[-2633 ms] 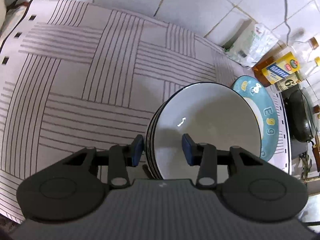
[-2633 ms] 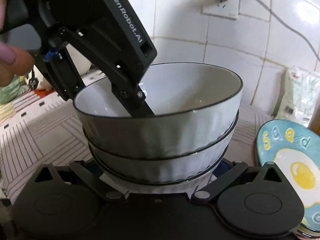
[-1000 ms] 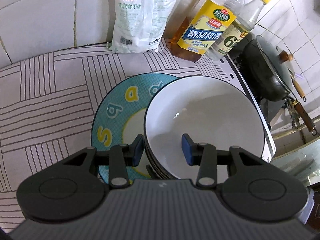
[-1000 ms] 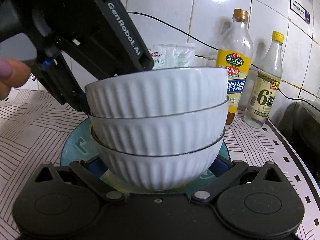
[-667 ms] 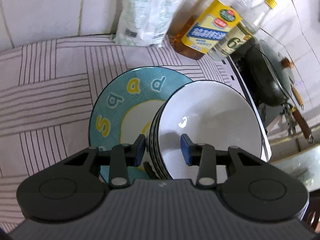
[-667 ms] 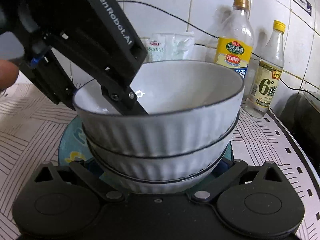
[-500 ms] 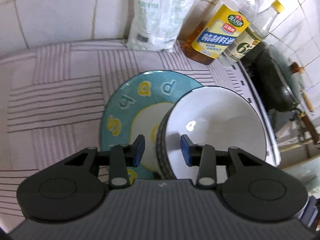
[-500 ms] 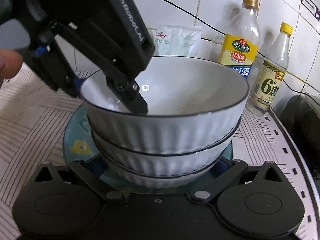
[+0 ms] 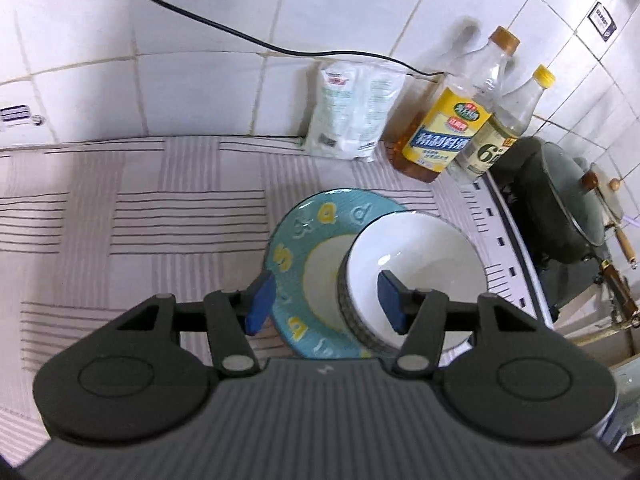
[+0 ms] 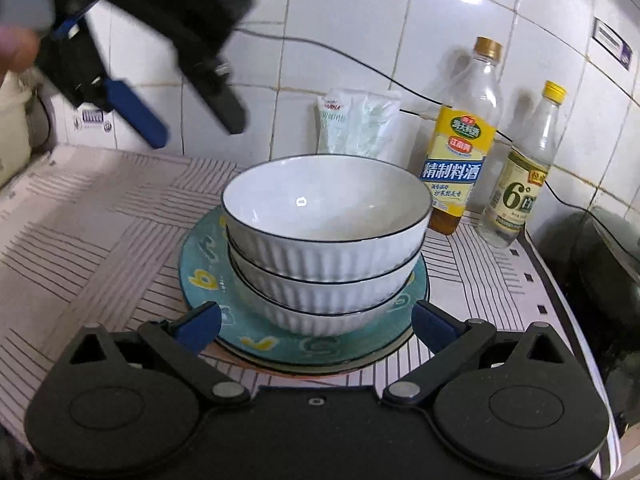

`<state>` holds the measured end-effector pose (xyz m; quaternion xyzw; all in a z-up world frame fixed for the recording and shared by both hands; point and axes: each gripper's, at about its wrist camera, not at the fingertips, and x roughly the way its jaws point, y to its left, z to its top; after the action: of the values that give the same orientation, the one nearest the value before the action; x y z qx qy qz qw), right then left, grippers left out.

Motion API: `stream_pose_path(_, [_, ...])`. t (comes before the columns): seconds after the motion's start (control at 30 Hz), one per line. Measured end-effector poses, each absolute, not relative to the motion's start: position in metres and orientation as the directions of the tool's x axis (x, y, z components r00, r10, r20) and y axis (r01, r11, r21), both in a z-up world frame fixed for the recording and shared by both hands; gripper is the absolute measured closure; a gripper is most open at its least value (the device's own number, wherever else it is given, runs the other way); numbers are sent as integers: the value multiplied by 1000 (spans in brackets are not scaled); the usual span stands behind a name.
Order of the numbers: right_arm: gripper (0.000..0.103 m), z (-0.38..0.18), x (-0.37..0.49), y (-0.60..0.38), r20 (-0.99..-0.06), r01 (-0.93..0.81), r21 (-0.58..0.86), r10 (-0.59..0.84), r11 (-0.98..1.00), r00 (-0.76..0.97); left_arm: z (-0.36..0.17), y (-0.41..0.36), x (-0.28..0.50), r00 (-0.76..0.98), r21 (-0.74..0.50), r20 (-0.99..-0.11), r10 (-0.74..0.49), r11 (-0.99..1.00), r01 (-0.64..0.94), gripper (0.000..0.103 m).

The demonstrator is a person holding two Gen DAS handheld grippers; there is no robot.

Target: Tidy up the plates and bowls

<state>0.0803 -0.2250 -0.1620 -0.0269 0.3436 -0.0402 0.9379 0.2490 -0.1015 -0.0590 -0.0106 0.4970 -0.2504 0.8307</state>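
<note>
A stack of three white ribbed bowls with dark rims stands on a teal plate with yellow letters; the stack and plate also show in the left wrist view. My left gripper is open and empty, raised above the stack; it shows at upper left in the right wrist view. My right gripper is open and empty, just in front of the plate, its jaws wide apart.
A white bag, a yellow-labelled bottle and a clear bottle stand against the tiled wall. A dark lidded wok sits on the stove at right. A striped cloth covers the counter.
The bowl stack was set down on the teal plate. Both grippers opened and let go. My left gripper lifted up and away; my right gripper drew back.
</note>
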Motion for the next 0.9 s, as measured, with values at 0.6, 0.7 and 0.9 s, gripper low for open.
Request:
stream_pose_path(0.6, [0, -97, 48, -221, -706, 152, -48, -142, 987, 694, 0, -49, 159, 457, -217, -805, -378, 905, 367, 31])
stream_pose_path(0.7, [0, -80, 40, -218, -706, 156, -56, -150, 986, 692, 6, -41, 147, 471, -198, -806, -359, 913, 356, 23])
stream_pose_path(0.9, [0, -60, 25, -221, -738, 206, 23, -123, 978, 664, 16, -27, 125, 506, -119, -812, -292, 930, 347, 15])
